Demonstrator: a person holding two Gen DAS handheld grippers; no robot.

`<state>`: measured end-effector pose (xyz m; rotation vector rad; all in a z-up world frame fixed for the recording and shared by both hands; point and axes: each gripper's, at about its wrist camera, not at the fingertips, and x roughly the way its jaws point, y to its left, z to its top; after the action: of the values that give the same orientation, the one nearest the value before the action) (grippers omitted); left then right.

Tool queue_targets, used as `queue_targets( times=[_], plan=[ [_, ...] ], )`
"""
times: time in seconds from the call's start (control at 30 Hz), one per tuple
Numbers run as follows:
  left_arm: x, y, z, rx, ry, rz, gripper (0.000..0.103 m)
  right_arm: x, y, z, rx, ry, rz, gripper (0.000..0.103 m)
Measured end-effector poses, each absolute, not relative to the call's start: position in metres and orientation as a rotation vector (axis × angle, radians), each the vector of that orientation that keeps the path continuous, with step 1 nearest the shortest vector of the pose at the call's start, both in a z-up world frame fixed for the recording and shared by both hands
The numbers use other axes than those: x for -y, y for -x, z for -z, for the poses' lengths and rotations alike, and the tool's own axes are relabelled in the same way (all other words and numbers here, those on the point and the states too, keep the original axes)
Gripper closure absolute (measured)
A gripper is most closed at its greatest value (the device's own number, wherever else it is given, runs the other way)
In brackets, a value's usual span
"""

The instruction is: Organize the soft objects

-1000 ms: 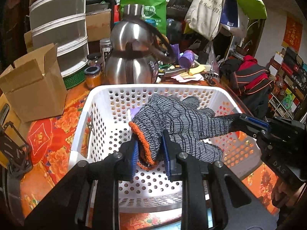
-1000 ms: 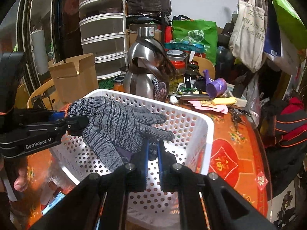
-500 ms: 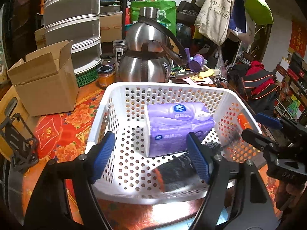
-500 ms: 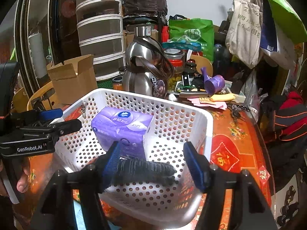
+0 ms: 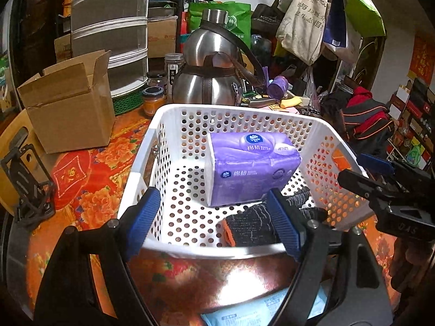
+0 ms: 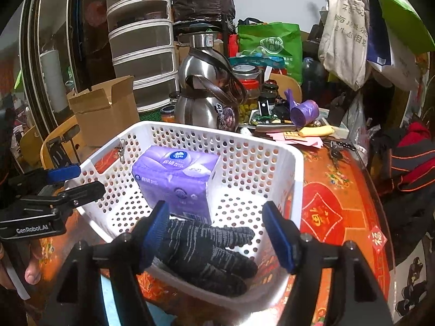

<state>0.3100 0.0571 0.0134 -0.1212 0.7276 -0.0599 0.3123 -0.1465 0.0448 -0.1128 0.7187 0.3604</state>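
Left gripper [image 5: 212, 216] fingers spread wide, holding nothing, hovering over the near rim of the white perforated basket [image 5: 163, 125]. Right gripper [image 6: 221, 233] same: fingers wide apart, empty, above the basket's near corner. Grey knit glove [image 6: 209, 252] with orange cuff lies flat on the basket floor at the near side, touching neither gripper. Purple tissue pack [image 5: 251, 165] sits in the basket just behind the glove, touching or nearly touching it, can't tell which. Basket sits on the red-orange floral surface [image 5: 81, 179]. Just behind the basket: steel kettle [image 5: 209, 70] with dark strap. Open cardboard box [image 5: 70, 103] left of the basket, well apart. Stacked clear drawer unit [image 5: 108, 35] behind the box. Purple bag roll [image 6: 304, 111] and tote bags [image 6: 345, 35] at back right. Light blue packet [image 5: 261, 309] on the surface, near edge, under the left gripper.
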Motion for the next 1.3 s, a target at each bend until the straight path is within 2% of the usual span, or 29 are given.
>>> queue_targets(
  times=[0.3,0.53,0.7,0.83,0.87,0.93,1.0,1.07,1.17,1.3],
  plan=[
    [-0.055,-0.260,-0.017,-0.690,0.146,0.052,0.024,0.185,-0.252,-0.047,-0.675,0.033,-0.398,0.033],
    [-0.036,-0.195,0.008,-0.706,0.159,0.047,0.025,0.239,-0.169,-0.016,-0.662,-0.016,-0.355,0.033],
    [0.002,-0.129,0.024,-0.658,0.204,0.117,0.024,0.270,-0.119,0.011,-0.666,-0.067,-0.321,0.032],
    [0.047,-0.108,0.033,-0.652,0.149,0.183,0.024,0.278,-0.107,0.022,-0.666,-0.102,-0.337,0.032],
    [0.058,-0.105,0.034,-0.646,0.130,0.192,0.025,0.278,-0.106,0.024,-0.661,-0.103,-0.339,0.033],
    [0.075,-0.102,0.037,-0.644,0.109,0.203,0.025,0.275,-0.107,0.025,-0.659,-0.102,-0.352,0.041],
    [0.088,-0.102,0.040,-0.645,0.101,0.229,0.032,0.271,-0.111,0.027,-0.669,-0.101,-0.358,0.057],
    [0.099,-0.105,0.043,-0.651,0.087,0.238,0.046,0.265,-0.115,0.028,-0.682,-0.097,-0.365,0.067],
    [0.108,-0.113,0.048,-0.673,0.087,0.258,0.062,0.260,-0.120,0.030,-0.691,-0.099,-0.378,0.073],
    [0.114,-0.124,0.052,-0.696,0.086,0.284,0.068,0.256,-0.128,0.036,-0.720,-0.095,-0.374,0.077]
  ],
)
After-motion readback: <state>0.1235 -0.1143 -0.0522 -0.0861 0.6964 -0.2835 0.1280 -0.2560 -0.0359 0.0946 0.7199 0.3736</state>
